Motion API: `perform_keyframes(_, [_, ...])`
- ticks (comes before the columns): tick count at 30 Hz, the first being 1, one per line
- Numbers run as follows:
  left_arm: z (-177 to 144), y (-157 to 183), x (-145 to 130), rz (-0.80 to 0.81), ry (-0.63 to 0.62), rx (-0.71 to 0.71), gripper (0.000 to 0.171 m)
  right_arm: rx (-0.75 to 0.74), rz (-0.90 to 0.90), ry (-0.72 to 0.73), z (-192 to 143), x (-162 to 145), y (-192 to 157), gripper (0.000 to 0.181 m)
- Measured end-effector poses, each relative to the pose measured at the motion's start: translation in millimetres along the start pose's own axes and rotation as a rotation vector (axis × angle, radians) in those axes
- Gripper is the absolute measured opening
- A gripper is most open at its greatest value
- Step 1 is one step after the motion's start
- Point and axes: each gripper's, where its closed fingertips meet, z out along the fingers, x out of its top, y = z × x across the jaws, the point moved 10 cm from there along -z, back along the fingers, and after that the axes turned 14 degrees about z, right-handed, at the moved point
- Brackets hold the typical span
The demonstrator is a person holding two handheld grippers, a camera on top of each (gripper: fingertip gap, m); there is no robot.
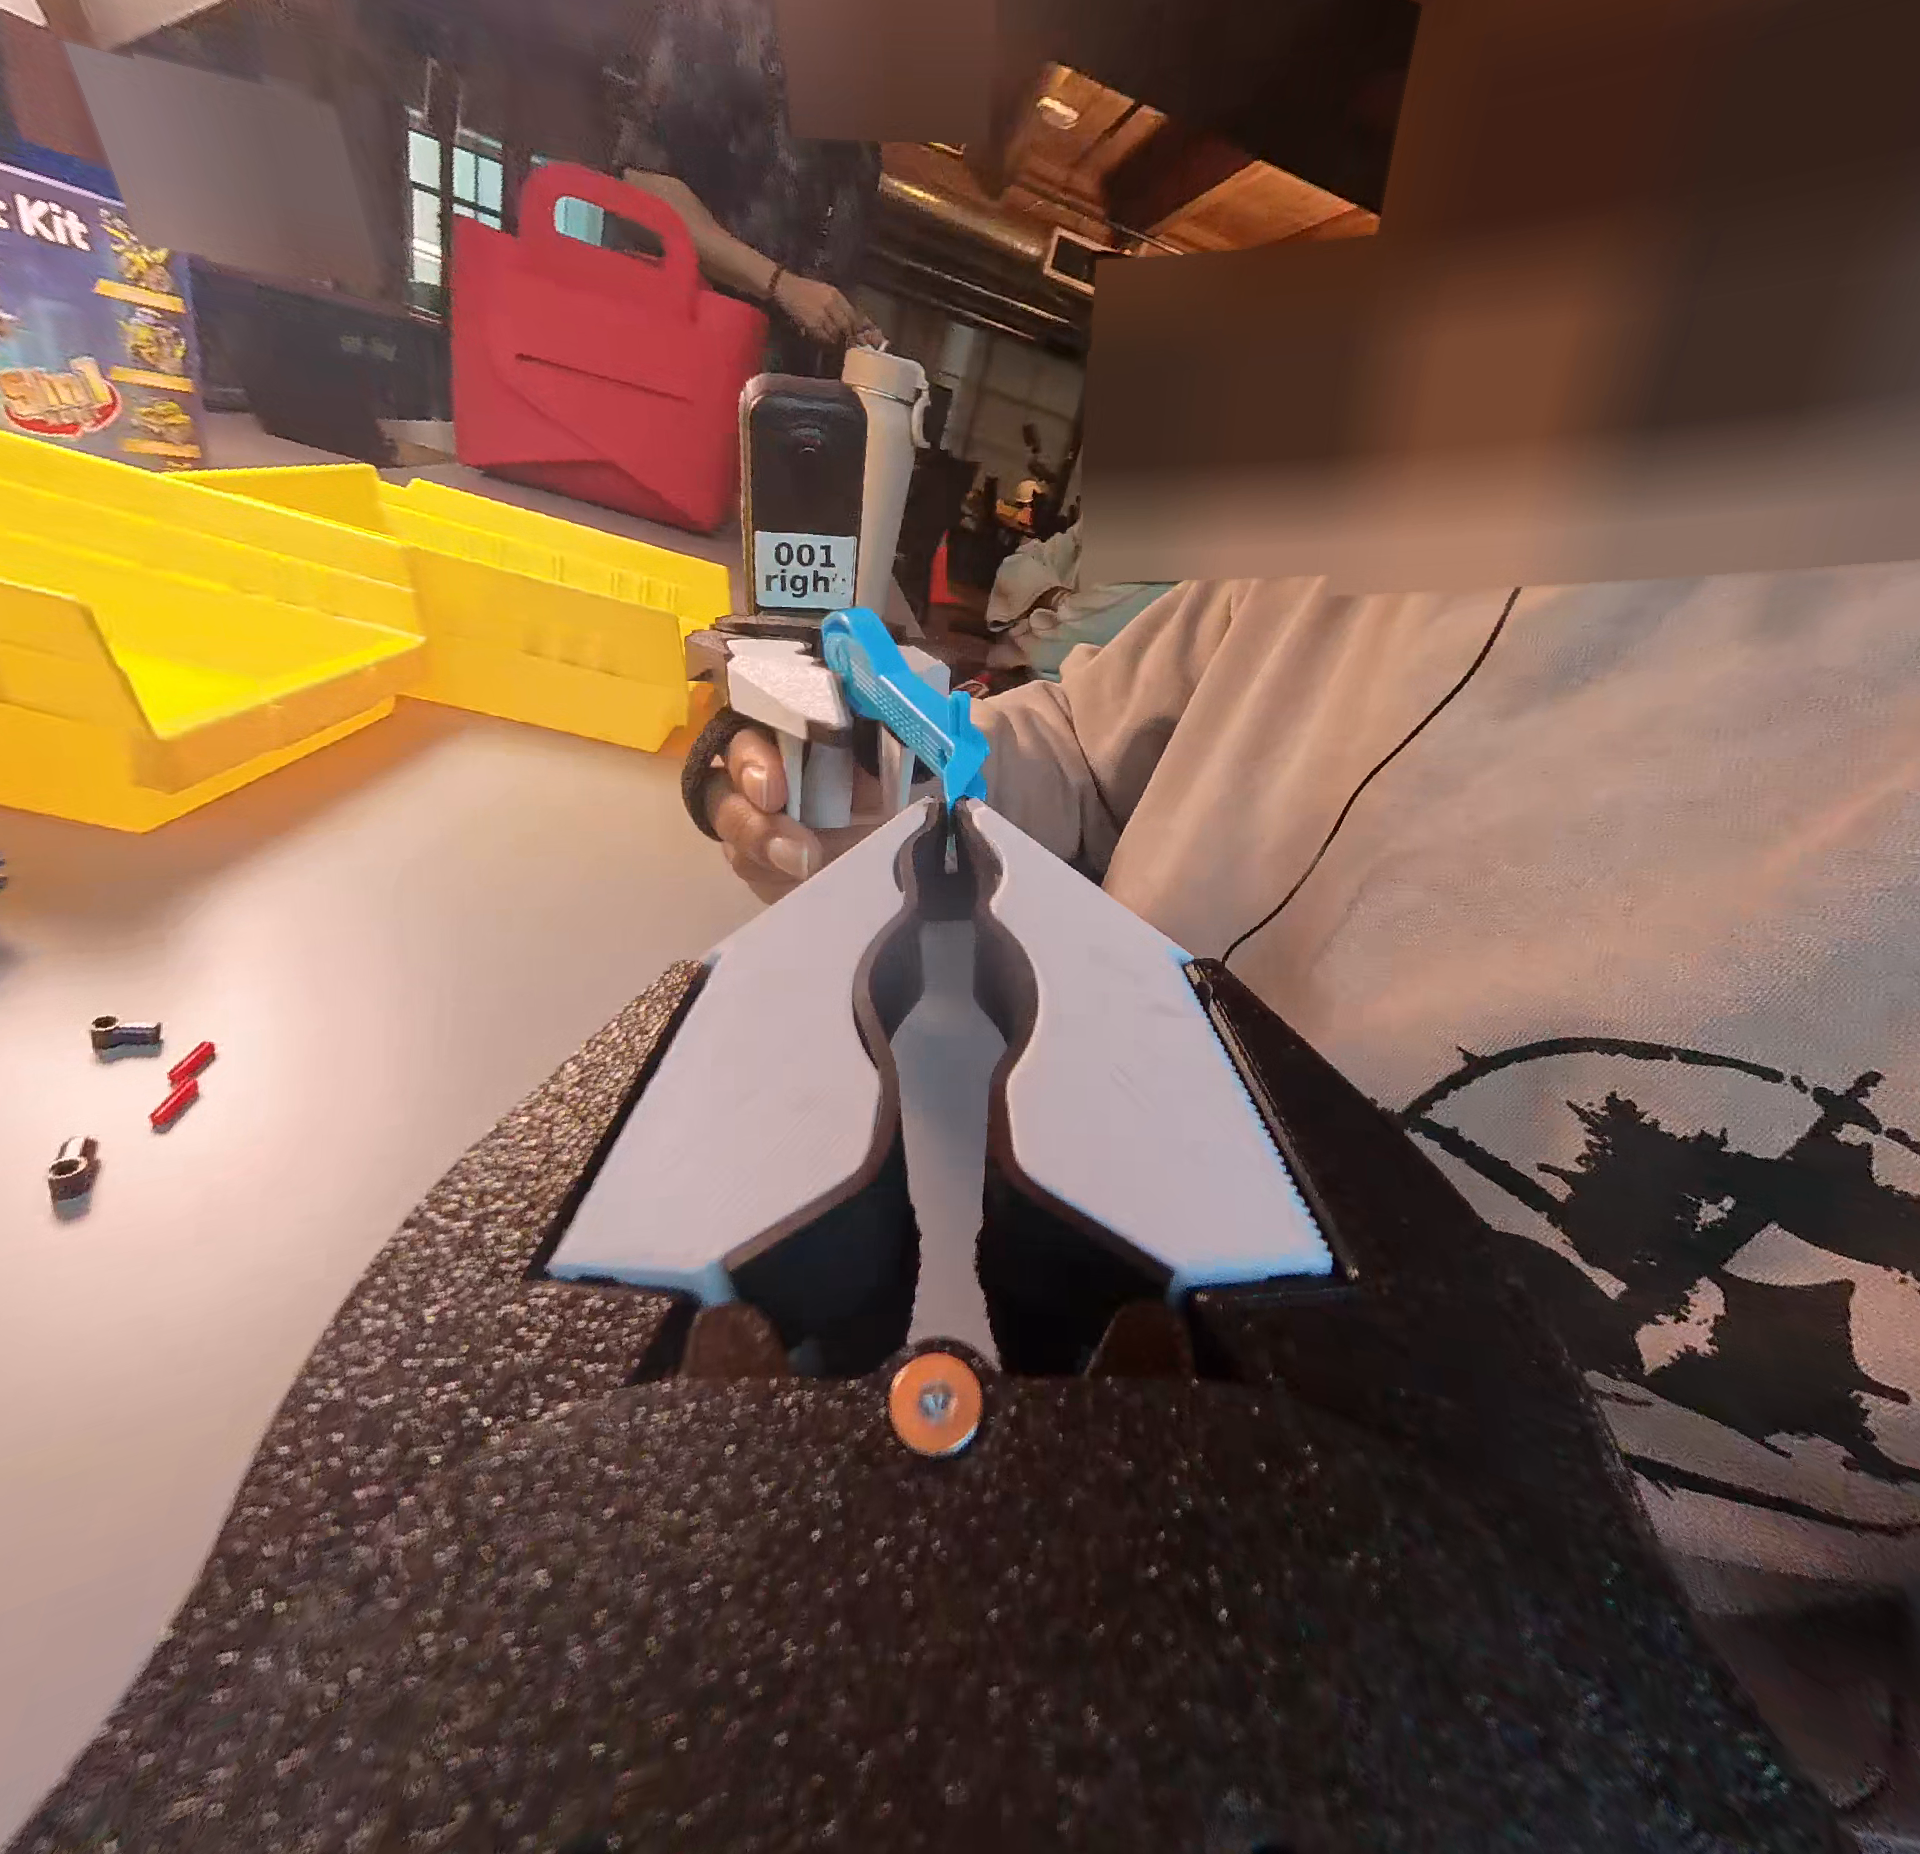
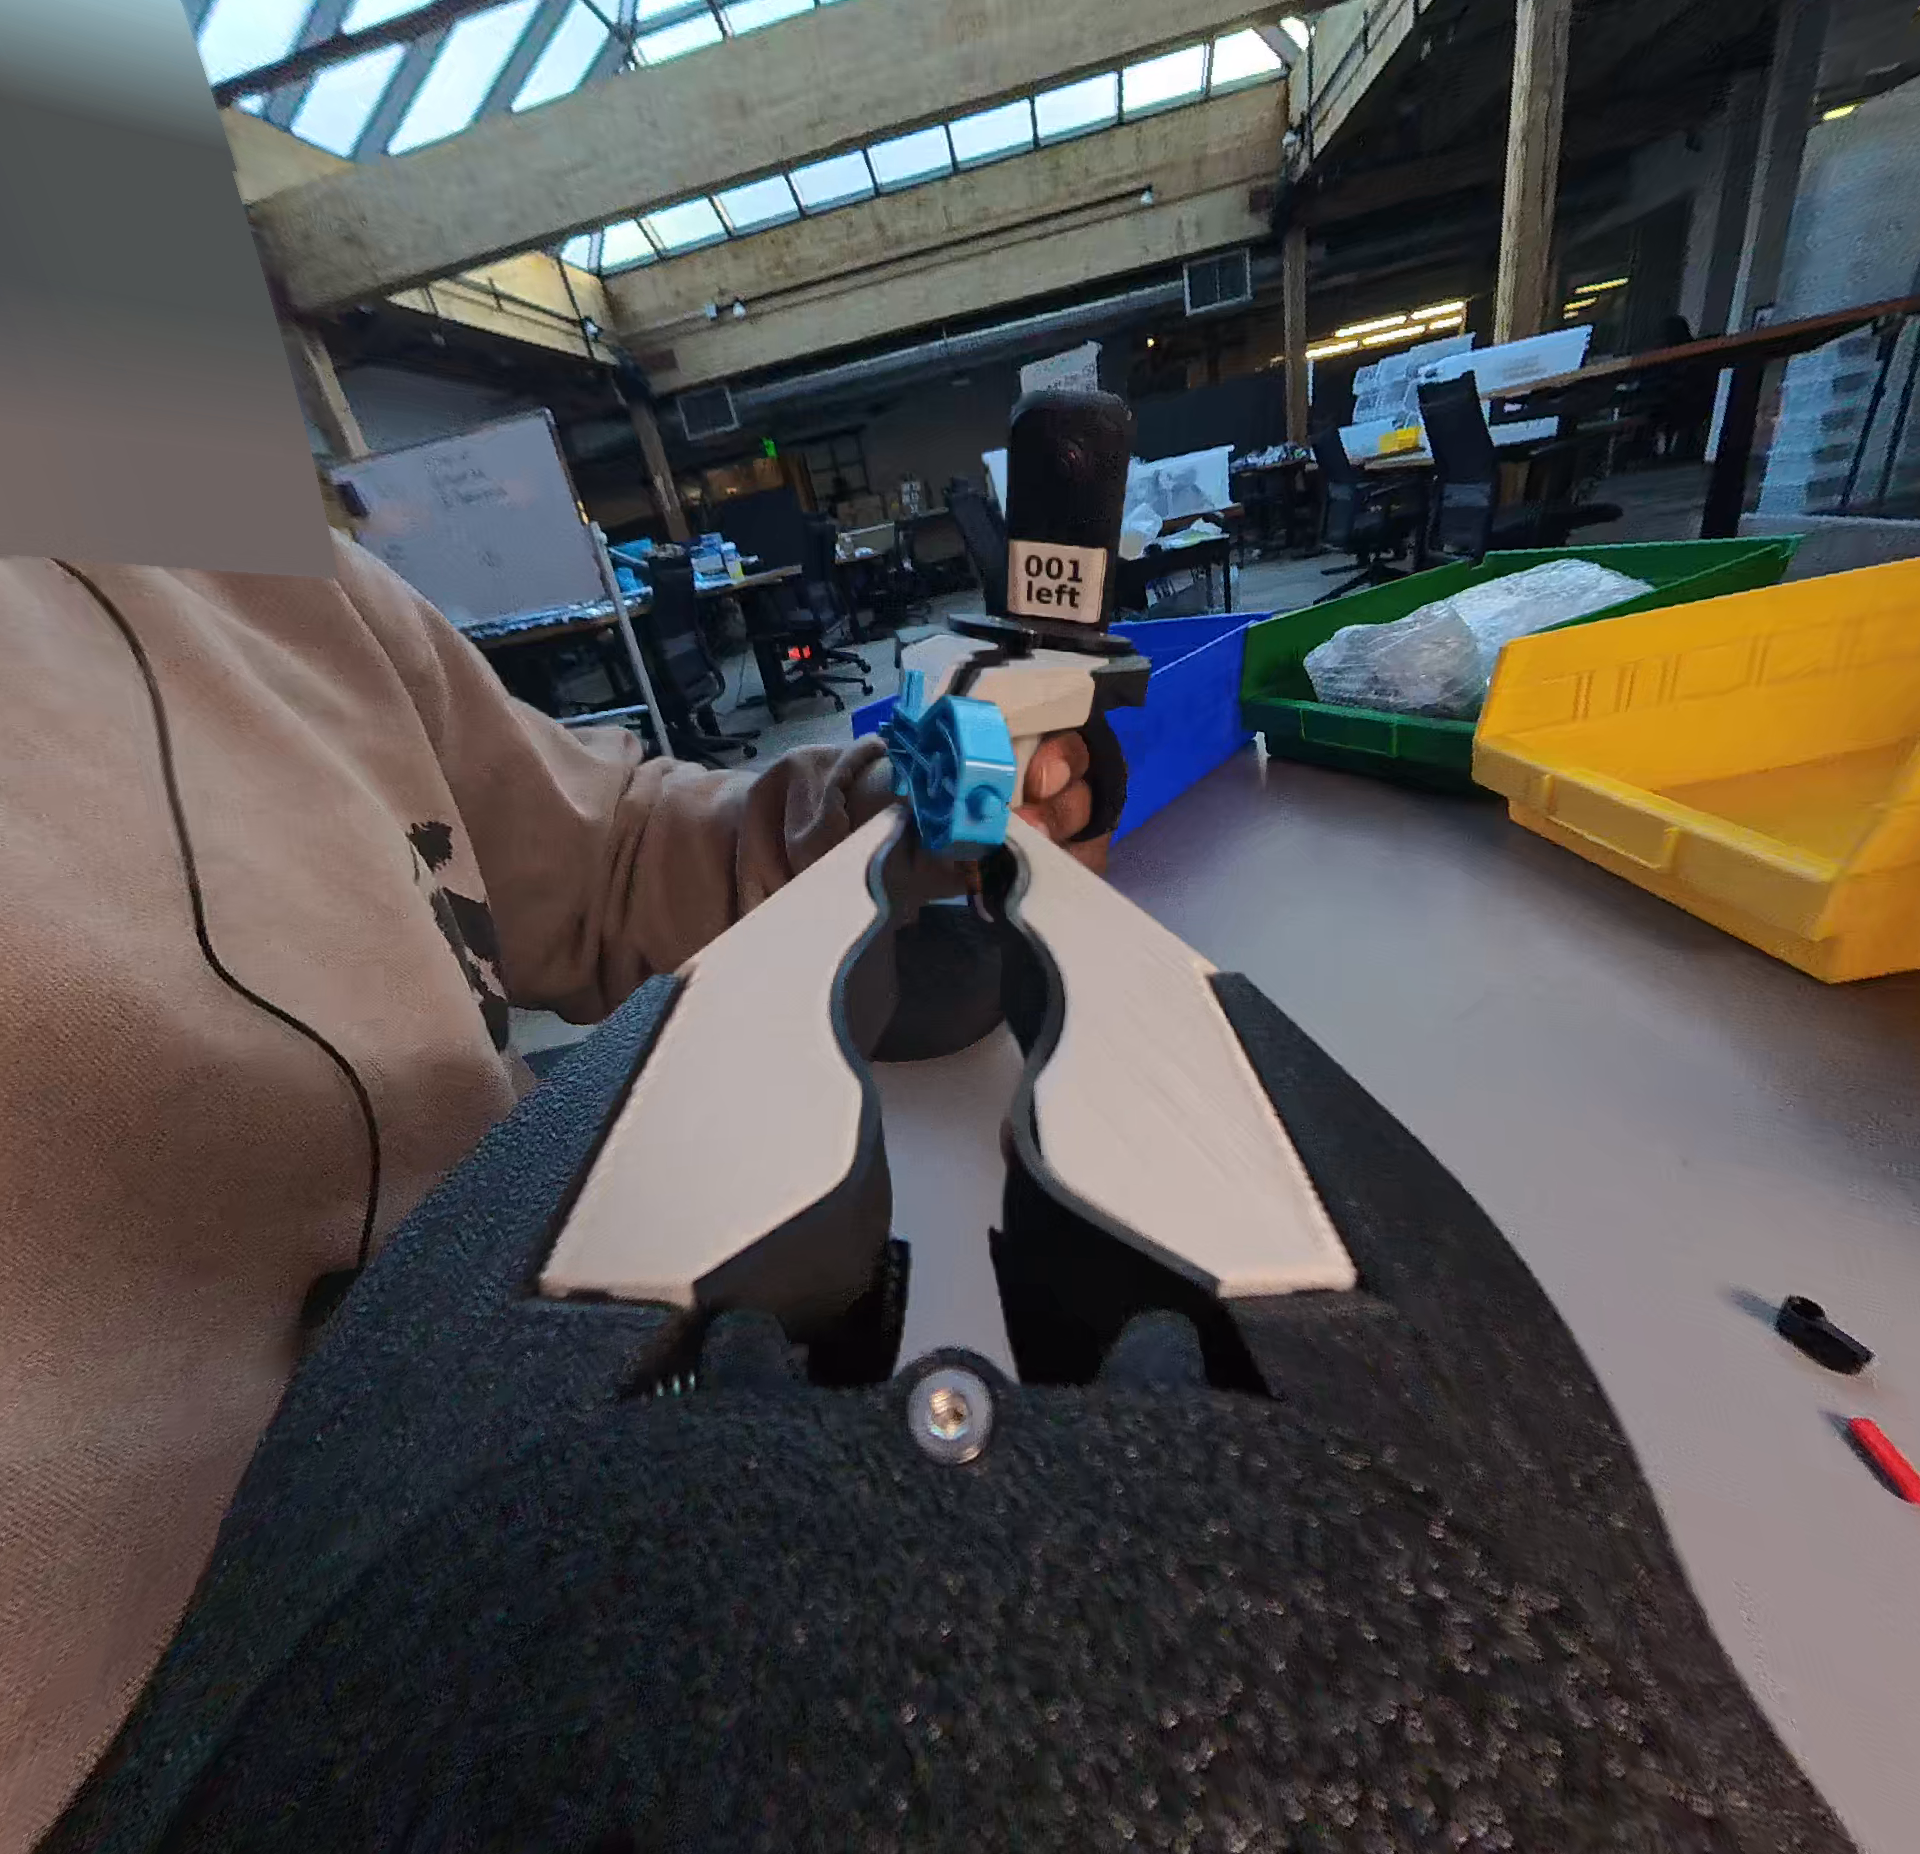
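Observation:
Both grippers are held above the grey table (image 1: 416,973), facing each other. My right gripper (image 2: 951,840) is shut on a blue plastic part (image 2: 951,776) with ribs and a round end. In the left wrist view the right gripper (image 1: 847,684) holds this blue part (image 1: 899,708) slanting down towards my left gripper (image 1: 948,817). The left gripper is shut on a small dark piece (image 1: 951,854) right at the blue part's lower end. In the right wrist view the left gripper (image 2: 925,703) sits just behind the blue part. A hand holds each gripper's handle.
Yellow bins (image 1: 208,661), a red bag (image 1: 603,370) and a printed box (image 1: 83,329) stand at the back. Yellow (image 2: 1714,765), green (image 2: 1351,724) and blue (image 2: 1174,724) bins stand to the right. Small black (image 1: 125,1035) and red (image 1: 182,1082) pieces lie on the table. A person in beige sits close. There is about 7 cm between the tips of the two grippers.

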Motion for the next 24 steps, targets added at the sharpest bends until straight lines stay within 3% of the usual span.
perform_keyframes(8, [6, -8, -13, -0.023, -0.122, 0.033, 0.003, 0.035, 0.083, -0.031, -12, -5, 9, 0.008])
perform_keyframes(11, [4, -7, -6, -0.008, -0.191, 0.084, 0.035, -0.031, 0.046, -0.121, -15, -8, 14, 0.007])
perform_keyframes(13, [8, -4, 1, 0.035, -0.245, 0.111, 0.040, -0.107, -0.045, -0.223, -12, -15, 16, 0.008])
perform_keyframes(17, [36, 2, -7, 0.092, -0.484, 0.060, 0.035, -0.109, -0.098, -0.289, 0, -23, 11, 0.008])
perform_keyframes(20, [50, 1, -16, 0.155, -0.609, 0.070, 0.007, -0.121, -0.152, -0.341, 2, -27, 7, 0.008])
perform_keyframes(24, [54, -2, -17, 0.200, -0.629, 0.087, 0.007, -0.154, -0.163, -0.322, -2, -27, 9, 0.008])
